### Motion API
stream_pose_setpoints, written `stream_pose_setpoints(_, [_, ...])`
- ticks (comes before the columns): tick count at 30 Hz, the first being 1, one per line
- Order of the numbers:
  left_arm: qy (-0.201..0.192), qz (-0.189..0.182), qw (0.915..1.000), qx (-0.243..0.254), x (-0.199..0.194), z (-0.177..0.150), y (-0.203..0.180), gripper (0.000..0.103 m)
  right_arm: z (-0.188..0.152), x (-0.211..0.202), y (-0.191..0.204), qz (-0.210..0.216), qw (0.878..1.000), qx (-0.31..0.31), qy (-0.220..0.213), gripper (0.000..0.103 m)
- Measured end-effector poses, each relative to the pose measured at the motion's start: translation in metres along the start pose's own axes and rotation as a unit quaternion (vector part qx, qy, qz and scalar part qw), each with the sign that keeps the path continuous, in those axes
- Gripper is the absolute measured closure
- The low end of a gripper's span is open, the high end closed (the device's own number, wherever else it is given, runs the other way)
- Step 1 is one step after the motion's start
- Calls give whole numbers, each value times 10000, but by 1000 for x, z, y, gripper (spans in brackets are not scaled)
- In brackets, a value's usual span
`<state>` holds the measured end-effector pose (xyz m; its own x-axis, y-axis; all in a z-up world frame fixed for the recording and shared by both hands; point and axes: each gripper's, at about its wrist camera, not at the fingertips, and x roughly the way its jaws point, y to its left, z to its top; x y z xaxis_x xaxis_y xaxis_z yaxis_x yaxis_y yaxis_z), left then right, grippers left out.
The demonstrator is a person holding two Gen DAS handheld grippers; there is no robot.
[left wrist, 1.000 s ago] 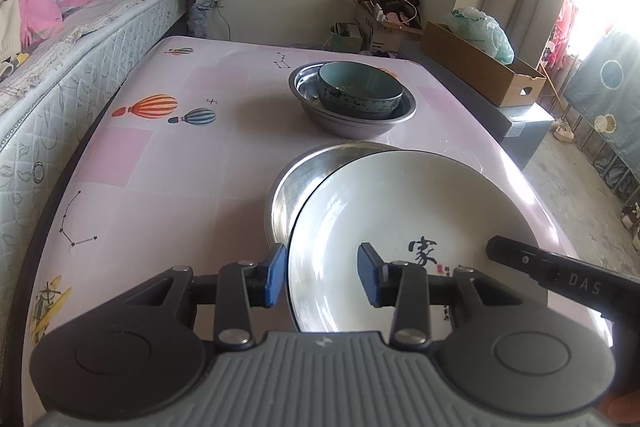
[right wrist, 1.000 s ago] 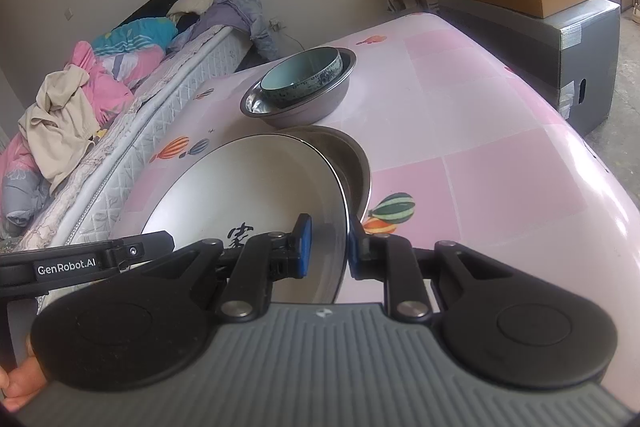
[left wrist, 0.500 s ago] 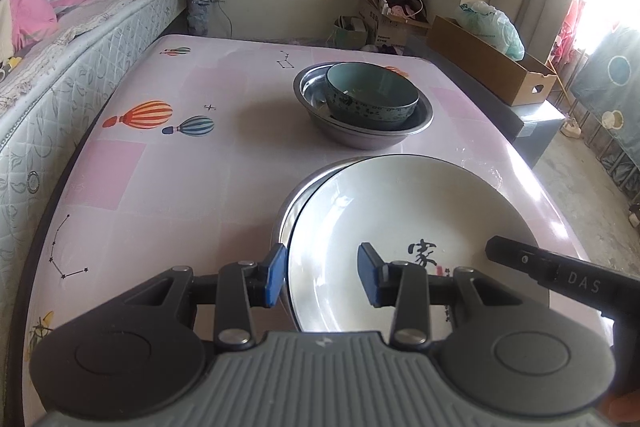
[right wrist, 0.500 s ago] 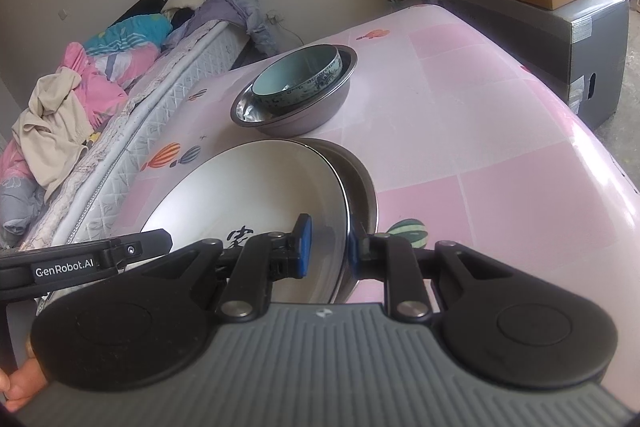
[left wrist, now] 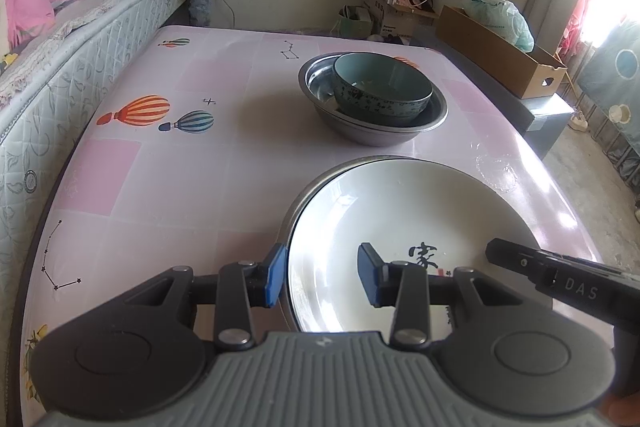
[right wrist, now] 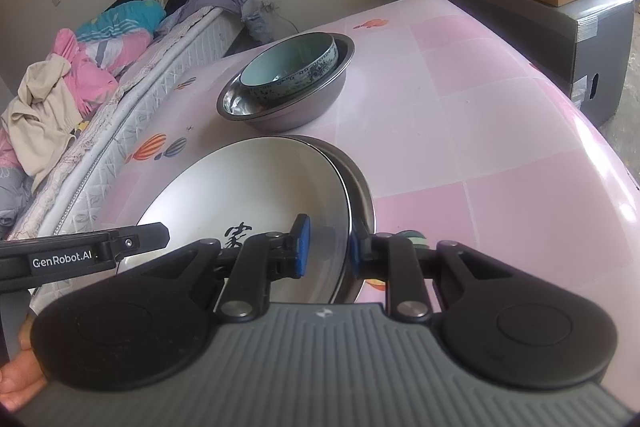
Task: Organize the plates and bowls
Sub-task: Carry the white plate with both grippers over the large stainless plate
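A white plate (left wrist: 400,211) (right wrist: 248,195) with a black character lies over a steel dish (left wrist: 298,199) (right wrist: 360,187), and only a thin arc of the dish's rim shows around it. My left gripper (left wrist: 322,277) is shut on the plate's left rim, one pad inside and one outside. At the opposite rim, my right gripper (right wrist: 328,251) is shut on the same plate. Farther back on the table, a teal bowl (left wrist: 380,83) (right wrist: 288,67) sits inside a steel basin (left wrist: 376,135) (right wrist: 292,115).
The table (left wrist: 180,167) has a pink cloth printed with balloons. A bed (left wrist: 80,39) piled with clothes runs along its left side. A cardboard box (left wrist: 500,67) on a grey cabinet stands past the right edge. A hand (right wrist: 16,379) shows at the lower left.
Both grippers have carried the white plate forward and slightly down. The steel dish, which stuck out to the plate's left, is now almost covered. The basin with the bowl looks nearer.
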<state>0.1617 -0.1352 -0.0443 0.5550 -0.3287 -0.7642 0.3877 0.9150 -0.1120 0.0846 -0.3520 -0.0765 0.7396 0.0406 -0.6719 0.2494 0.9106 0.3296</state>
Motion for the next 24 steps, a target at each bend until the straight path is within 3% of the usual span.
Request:
stream_pose_setpoints(15, [-12, 37, 9999, 100, 5, 2, -1, 64, 3, 8, 1, -49, 9999, -88, 10, 83])
stream_pose_setpoints(21, [-180, -182, 9992, 301, 0, 2, -8, 63, 4, 7, 0, -32, 10000, -34, -45, 83])
stream_pose_setpoints(24, [-229, -94, 9987, 445, 0, 2, -15, 62, 5, 6, -2, -2, 10000, 1, -71, 83])
